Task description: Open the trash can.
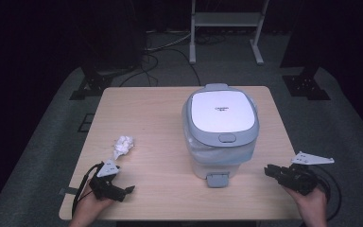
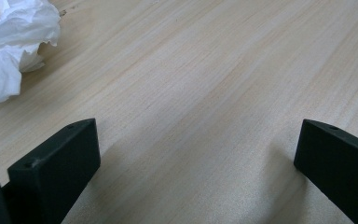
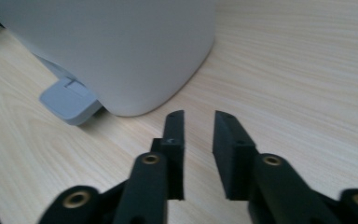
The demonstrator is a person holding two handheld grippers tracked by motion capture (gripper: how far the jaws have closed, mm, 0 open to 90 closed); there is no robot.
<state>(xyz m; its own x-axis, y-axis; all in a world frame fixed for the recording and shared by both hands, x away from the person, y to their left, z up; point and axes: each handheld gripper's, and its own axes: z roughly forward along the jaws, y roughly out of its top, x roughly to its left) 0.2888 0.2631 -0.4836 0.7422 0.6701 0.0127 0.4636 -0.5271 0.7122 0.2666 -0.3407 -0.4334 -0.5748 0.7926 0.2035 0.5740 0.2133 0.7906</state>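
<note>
Standing on the table (image 1: 137,109) ahead of both tongs is a white bin (image 1: 221,137) with a grey-rimmed lid (image 1: 222,111) shut flat on top, so what lies inside cannot be seen; a clear liner shows bunched under the rim. Its grey foot pedal (image 1: 217,179) juts out at the base toward the person.

At the near right edge, the right tongs (image 1: 270,171) point at the bin's lower corner, close to the pedal but apart from it. Their jaws are drawn nearly together with a narrow gap, gripping nothing. In the right gripper view the bin wall (image 3: 107,51) and pedal (image 3: 70,100) sit just beyond the tips.

By the near left edge, the left tongs (image 1: 125,190) rest low with jaws spread wide and empty. Bare wood lies between them and the bin.

A crumpled white paper wad (image 1: 123,145) lies just ahead of the left tongs, slightly to their left, well apart from the bin; its creased folds show in the left gripper view (image 2: 11,44).
</note>
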